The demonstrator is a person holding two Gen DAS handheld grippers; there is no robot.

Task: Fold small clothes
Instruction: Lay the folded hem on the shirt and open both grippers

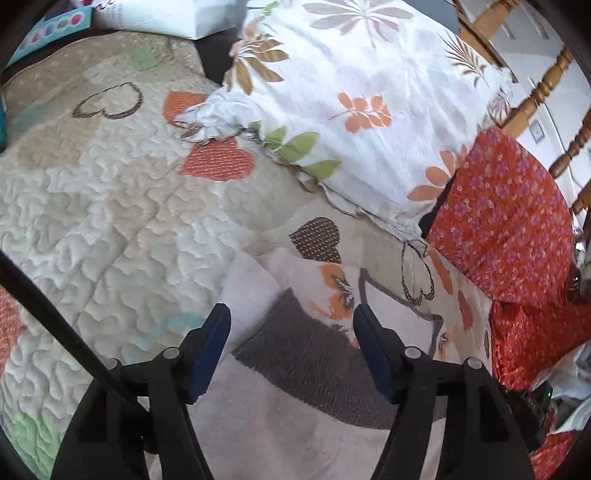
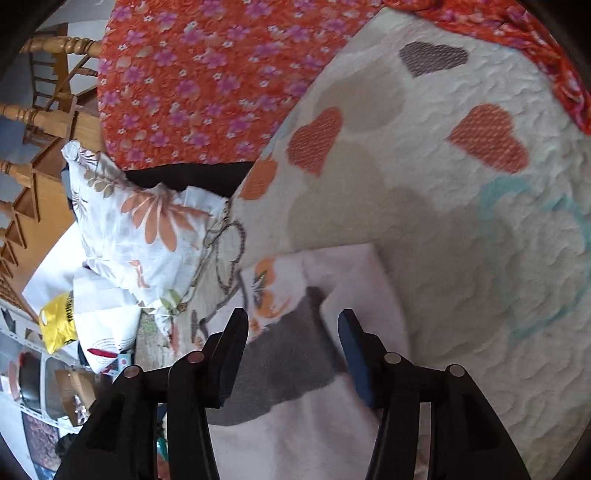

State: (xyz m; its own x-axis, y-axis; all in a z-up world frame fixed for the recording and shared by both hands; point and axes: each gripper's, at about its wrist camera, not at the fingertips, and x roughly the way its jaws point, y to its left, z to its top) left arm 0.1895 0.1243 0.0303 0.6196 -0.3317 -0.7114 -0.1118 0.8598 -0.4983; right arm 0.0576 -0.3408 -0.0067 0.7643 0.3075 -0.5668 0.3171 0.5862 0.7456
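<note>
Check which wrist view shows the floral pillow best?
Left wrist: the floral pillow fills the upper middle, nearly whole, lying on the quilt. Right wrist catches it only at the left edge, smaller and partly crumpled.

1. A quilted bedspread (image 1: pixel 92 206) in cream and beige, printed with orange, brown and outlined hearts, covers the bed.
2. A white pillow (image 1: pixel 354 103) with orange, brown and green leaf prints lies on the bedspread, its frilled corner crumpled.
3. A red cloth with small purple flowers (image 1: pixel 509 218) lies just beside the pillow, at the bedspread's edge.
4. A turned wooden chair (image 1: pixel 546 85) stands behind the red cloth.
5. A white bag (image 1: pixel 177 18) sits beyond the far edge of the bedspread.
6. A yellow packet (image 2: pixel 57 321) lies among white items, seen from the right wrist.
</note>
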